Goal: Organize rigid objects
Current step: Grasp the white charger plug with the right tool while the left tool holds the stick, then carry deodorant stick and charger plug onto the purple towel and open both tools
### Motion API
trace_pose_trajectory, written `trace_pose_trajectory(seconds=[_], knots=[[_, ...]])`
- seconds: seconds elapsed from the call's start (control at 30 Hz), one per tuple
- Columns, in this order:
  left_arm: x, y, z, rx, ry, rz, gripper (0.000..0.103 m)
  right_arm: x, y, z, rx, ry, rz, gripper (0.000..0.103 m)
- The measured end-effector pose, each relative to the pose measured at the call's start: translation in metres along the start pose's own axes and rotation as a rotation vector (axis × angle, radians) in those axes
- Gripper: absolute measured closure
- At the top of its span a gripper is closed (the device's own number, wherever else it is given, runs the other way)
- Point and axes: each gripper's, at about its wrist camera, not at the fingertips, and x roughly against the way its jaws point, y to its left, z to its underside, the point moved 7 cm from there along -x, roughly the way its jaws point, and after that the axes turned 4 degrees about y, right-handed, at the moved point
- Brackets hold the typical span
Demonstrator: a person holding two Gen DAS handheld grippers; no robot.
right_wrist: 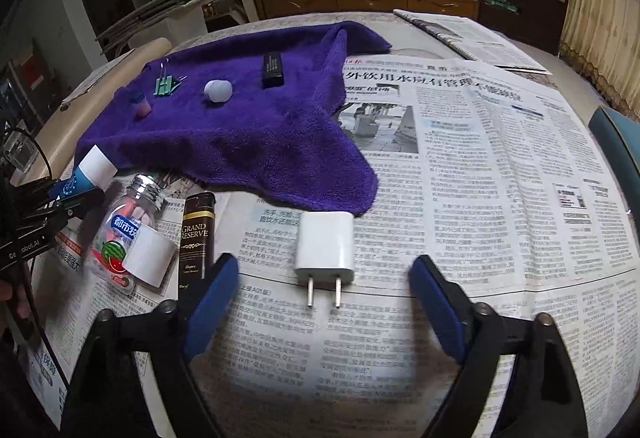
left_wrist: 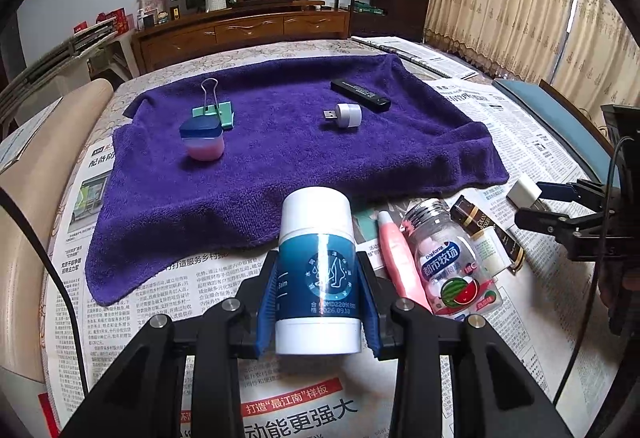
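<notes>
Blue padded fingers [left_wrist: 267,302] of the left tool [left_wrist: 318,304] clamp the blue-and-white cylindrical balm tube [left_wrist: 318,278] from both sides, its white cap pointing far toward the purple terry towel [left_wrist: 280,166]. That tube is held just above the newspaper-covered worktop [left_wrist: 160,298], near the towel's near edge.

Just right of the held tube lie a pink squeeze tube [left_wrist: 398,262], a clear plastic candy bottle with a silver screw cap and watermelon label [left_wrist: 452,262], and a dark brown "Grand Reserve" box [right_wrist: 196,234], packed close together on the newspaper.

On the towel, well apart from both tools, sit a green binder clip with wire handles [left_wrist: 214,106], a small pink jar with a blue lid [left_wrist: 202,138] just near of the clip, a white round USB night light [left_wrist: 346,114], and a flat black rectangular device [left_wrist: 360,96] at the far right.

The right tool [right_wrist: 324,310] is spread wide and holds nothing. A white two-prong wall charger [right_wrist: 326,248] lies flat on the newspaper between and just far of its fingertips, prongs pointing near toward the tool, not touching either blue pad [right_wrist: 210,298].
</notes>
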Motion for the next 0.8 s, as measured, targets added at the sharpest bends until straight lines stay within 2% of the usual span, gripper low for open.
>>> trace_pose_trajectory(seconds=[0.13, 0.2, 0.33, 0.43, 0.5, 0.67, 0.8], knots=[[0.001, 0.002, 0.000, 0.002, 0.001, -0.001, 0.069, 0.001, 0.000, -0.001, 0.001, -0.016, 0.017, 0.039], [0.002, 0.004, -0.001, 0.008, -0.001, 0.000, 0.069, 0.001, 0.000, -0.001, 0.009, -0.023, 0.040, 0.049], [0.002, 0.006, -0.001, 0.012, 0.001, -0.011, 0.069, 0.001, 0.001, -0.002, 0.035, -0.030, 0.080, 0.059], [0.000, 0.007, 0.000, 0.016, 0.007, -0.011, 0.069, 0.001, 0.003, -0.002, 0.043, -0.042, 0.076, 0.076], [-0.001, 0.009, 0.000, 0.017, 0.007, -0.020, 0.069, 0.001, 0.004, -0.002, 0.052, -0.044, 0.080, 0.076], [0.003, 0.010, 0.000, 0.018, -0.002, -0.026, 0.069, 0.004, 0.002, -0.002, 0.021, -0.036, 0.016, 0.076], [0.006, 0.010, -0.001, 0.018, 0.000, -0.021, 0.069, 0.017, 0.004, -0.006, 0.030, -0.061, 0.008, 0.076]])
